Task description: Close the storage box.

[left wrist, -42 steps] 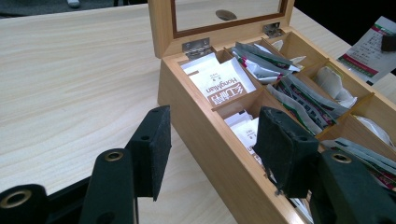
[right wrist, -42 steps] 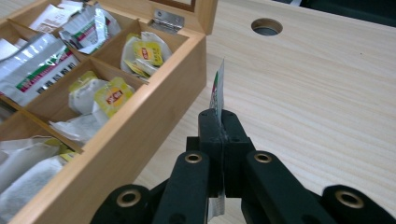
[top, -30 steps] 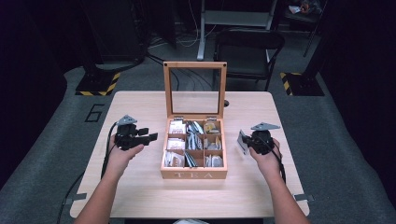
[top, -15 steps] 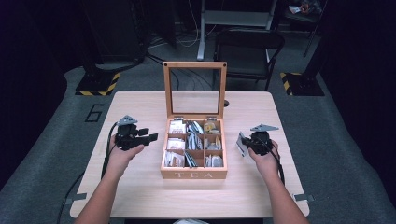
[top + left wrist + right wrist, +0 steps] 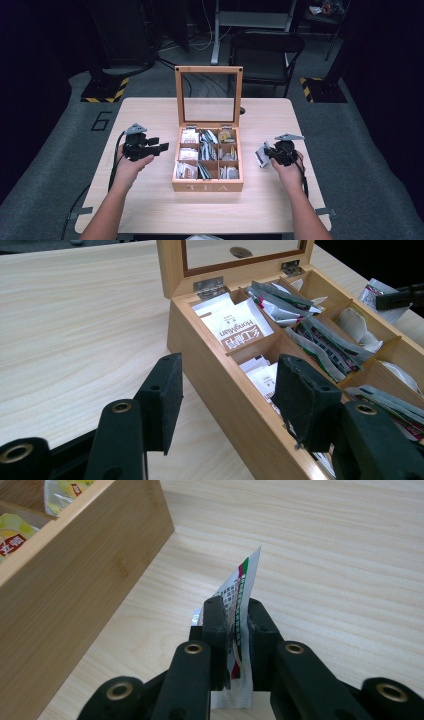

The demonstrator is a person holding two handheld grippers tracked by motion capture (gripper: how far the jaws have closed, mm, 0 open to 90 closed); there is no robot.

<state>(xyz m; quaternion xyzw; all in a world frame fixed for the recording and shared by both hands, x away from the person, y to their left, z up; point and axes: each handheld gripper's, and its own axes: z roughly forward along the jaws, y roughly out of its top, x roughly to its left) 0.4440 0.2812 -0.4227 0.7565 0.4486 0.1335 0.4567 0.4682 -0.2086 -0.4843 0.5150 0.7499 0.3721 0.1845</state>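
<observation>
An open wooden tea box (image 5: 207,187) with a raised glass lid (image 5: 208,95) stands mid-table, its compartments filled with tea packets. My left gripper (image 5: 161,145) hovers just left of the box, jaws open and empty; in the left gripper view its pads (image 5: 165,390) frame the box's side wall (image 5: 210,355). To the right of the box, my right gripper (image 5: 267,152) holds a white tea packet (image 5: 245,580) upright, lower edge at the tabletop. Its jaws have just been opening slightly, but the pads (image 5: 216,625) still touch the packet (image 5: 260,156) between them.
The light wooden table (image 5: 150,205) has bare room on both sides of the box and in front of it. A dark folding chair (image 5: 265,50) stands behind the table. Cables trail from both grippers toward the table's front edge.
My right gripper with the packet has eased a little lower toward the table. The left gripper and the box have not moved.
</observation>
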